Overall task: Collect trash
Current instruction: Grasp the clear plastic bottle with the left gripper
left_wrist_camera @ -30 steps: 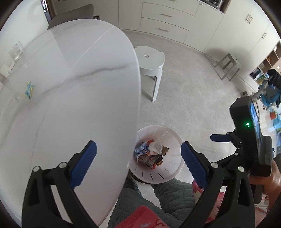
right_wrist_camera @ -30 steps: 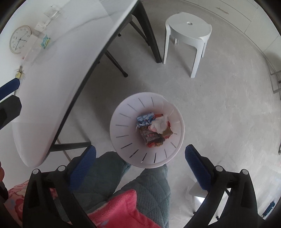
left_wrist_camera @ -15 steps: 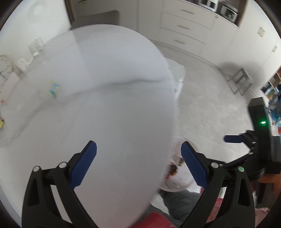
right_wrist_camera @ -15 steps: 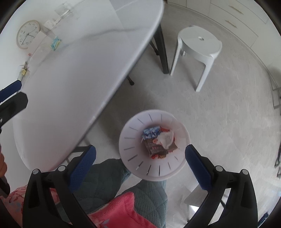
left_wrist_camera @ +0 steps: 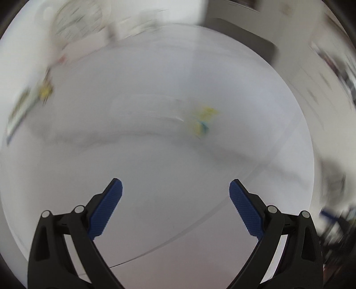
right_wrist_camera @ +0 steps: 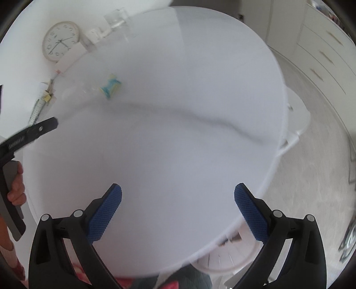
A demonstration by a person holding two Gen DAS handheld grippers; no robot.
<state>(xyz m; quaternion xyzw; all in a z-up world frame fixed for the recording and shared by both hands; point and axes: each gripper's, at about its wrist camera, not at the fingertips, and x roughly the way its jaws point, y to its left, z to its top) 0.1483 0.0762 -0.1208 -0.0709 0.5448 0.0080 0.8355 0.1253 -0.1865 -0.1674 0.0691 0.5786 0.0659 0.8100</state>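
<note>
A small yellow and blue wrapper [left_wrist_camera: 203, 121] lies on the white marble table [left_wrist_camera: 155, 166], blurred, ahead and slightly right of my open, empty left gripper [left_wrist_camera: 175, 195]. In the right wrist view the same wrapper [right_wrist_camera: 110, 87] lies at the far left of the table [right_wrist_camera: 178, 133]. My right gripper [right_wrist_camera: 178, 200] is open and empty above the table's near edge. The white trash bin [right_wrist_camera: 224, 260] shows partly under the table edge; its contents are mostly hidden. The left gripper's finger [right_wrist_camera: 33, 131] shows at the left edge.
A wall clock [right_wrist_camera: 60, 40], a clear holder [right_wrist_camera: 115, 16] and small clutter [right_wrist_camera: 44, 95] stand along the table's far left side. A white stool [right_wrist_camera: 298, 117] stands on the floor at the right, with cabinets [right_wrist_camera: 322, 55] behind.
Both grippers have swung up from the bin and floor toward the tabletop. The wrapper now sits nearer the centre of the left view. Both stayed open.
</note>
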